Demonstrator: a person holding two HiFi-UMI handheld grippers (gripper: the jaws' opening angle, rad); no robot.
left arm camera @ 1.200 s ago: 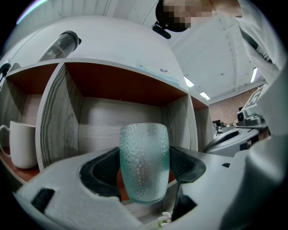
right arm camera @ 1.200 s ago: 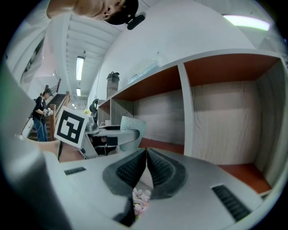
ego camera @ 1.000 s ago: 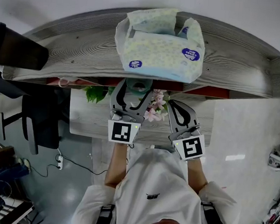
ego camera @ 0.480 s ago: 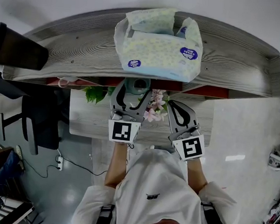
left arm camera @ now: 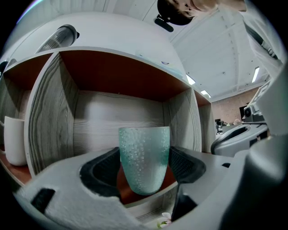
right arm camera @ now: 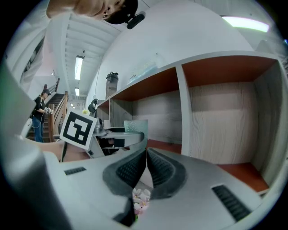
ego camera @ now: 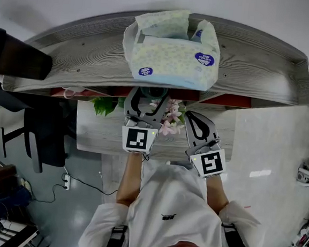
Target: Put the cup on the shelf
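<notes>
Two grippers sit mid-frame: the left gripper (ego camera: 147, 96) and the right gripper (ego camera: 191, 116). There are two cups, one teal cup (left arm camera: 144, 157) and one white cup (left arm camera: 15, 139) at far left. One shelf (ego camera: 256, 64), one patterned pack (ego camera: 172, 46) at top centre, one flower bunch (ego camera: 171, 120).

Overhead head view, gripper views facing shelf (left arm camera: 99, 121)

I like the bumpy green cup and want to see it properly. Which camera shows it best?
The left gripper view: the cup fills the middle, upright between the left gripper's jaws. The head view shows only a sliver of it under the shelf top. The right gripper view shows just its upper part, small and off-centre.
</notes>
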